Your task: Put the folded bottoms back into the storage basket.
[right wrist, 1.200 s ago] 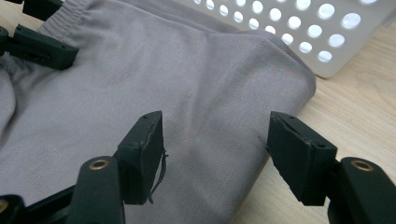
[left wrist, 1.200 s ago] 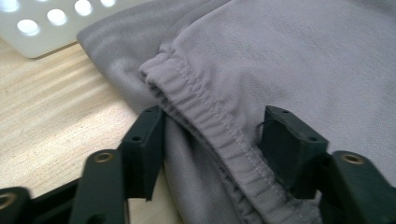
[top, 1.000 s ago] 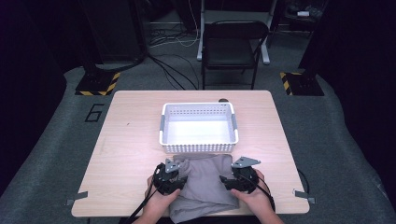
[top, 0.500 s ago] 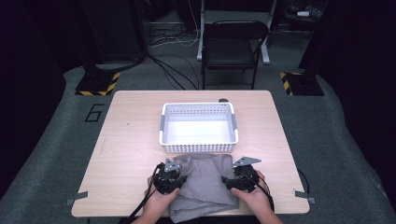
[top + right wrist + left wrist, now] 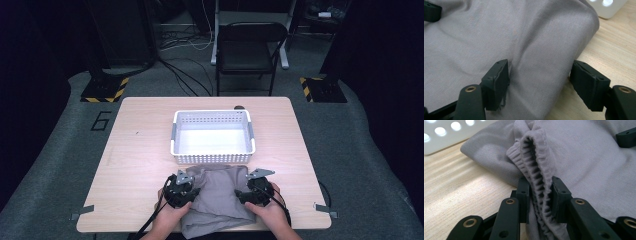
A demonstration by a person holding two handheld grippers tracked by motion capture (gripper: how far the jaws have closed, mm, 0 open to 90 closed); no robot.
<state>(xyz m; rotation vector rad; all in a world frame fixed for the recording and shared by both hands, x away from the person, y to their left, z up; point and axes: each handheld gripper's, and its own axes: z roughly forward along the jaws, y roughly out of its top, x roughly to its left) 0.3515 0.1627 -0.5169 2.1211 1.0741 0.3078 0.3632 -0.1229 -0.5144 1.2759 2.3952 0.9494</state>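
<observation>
A grey cloth (image 5: 220,197) lies crumpled on the wooden table (image 5: 140,160), near its front edge. My left gripper (image 5: 192,193) (image 5: 540,195) is at the cloth's left side. Its jaws have just been closing and now pinch the ribbed hem (image 5: 536,167) between the pads. At the cloth's right side, my right gripper (image 5: 243,196) (image 5: 540,80) has just been opening its jaws. They stand wide astride a rounded fold (image 5: 554,50), the outer pad (image 5: 587,83) clear of the fabric over bare wood.
A white perforated basket (image 5: 212,158) stands empty just behind the cloth, mid-table. A black chair (image 5: 252,50) and cables sit on the floor beyond the far edge. Bare wood lies to the left and right of the cloth.
The left gripper's jaws have closed onto the cloth's left edge, which now bunches up between them. Both hands have stayed about where they were.
</observation>
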